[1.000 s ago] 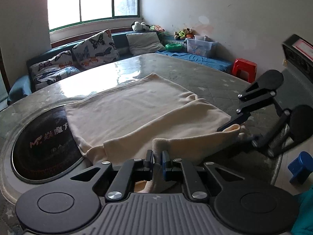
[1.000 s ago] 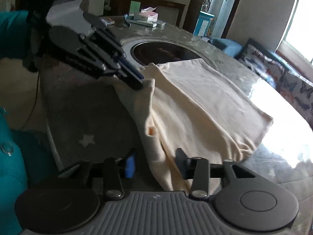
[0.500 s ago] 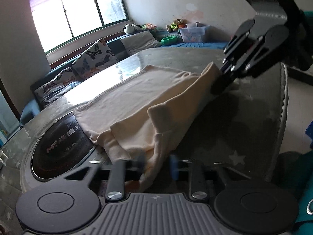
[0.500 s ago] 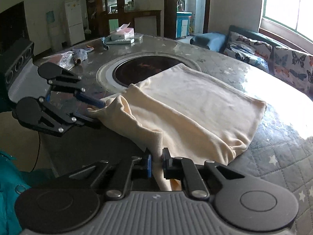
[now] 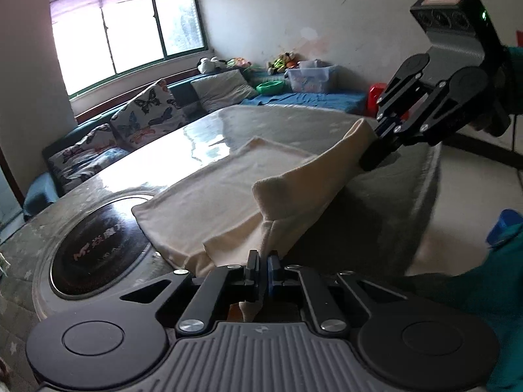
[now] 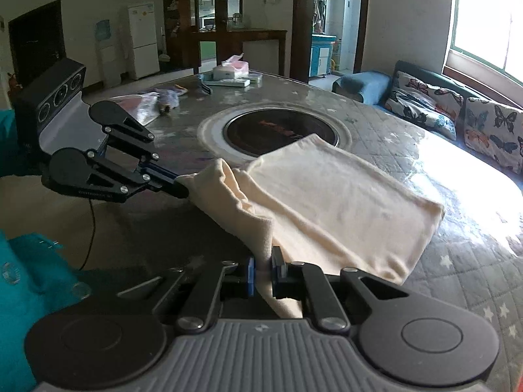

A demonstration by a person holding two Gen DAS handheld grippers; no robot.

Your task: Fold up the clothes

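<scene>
Cream garment (image 5: 235, 192), soft, napped, fleece-like knit, partly folded, lying flat across large round table (image 5: 294, 121) with near edge lifted clear of surface. Near edge stretched taut between two grippers, sagging in loose folds at middle.

Left gripper (image 5: 263, 271): black linkage arms, blue pads, ribbed grey body. Jaws closed almost fully on one corner of garment, cloth pinched between pads and hanging below. Same gripper (image 6: 178, 187) seen from right wrist view, tips clamped on bunched corner.

Right gripper (image 6: 263, 271): identical build. Jaws nearly closed on other corner, narrow strip of cloth between pads. Seen from left wrist view (image 5: 371, 160), tips buried in raised corner, held above table.

Table covered in grey quilted cloth with pale star print under glossy clear sheet, strong window glare. Round black glass cooktop (image 5: 98, 248) set in pale ring at centre, far edge of garment overlapping it; red lettering on glass, "M" legible, remainder unclear.

Tissue box (image 6: 230, 68) and crumpled plastic bag (image 6: 140, 104) on far side of table. Butterfly-print cushions (image 5: 147, 114) on bench below window. White refrigerator (image 6: 142, 40) against far wall. Plush toys (image 5: 281, 60) and clear storage bin (image 5: 310, 76) in corner.
</scene>
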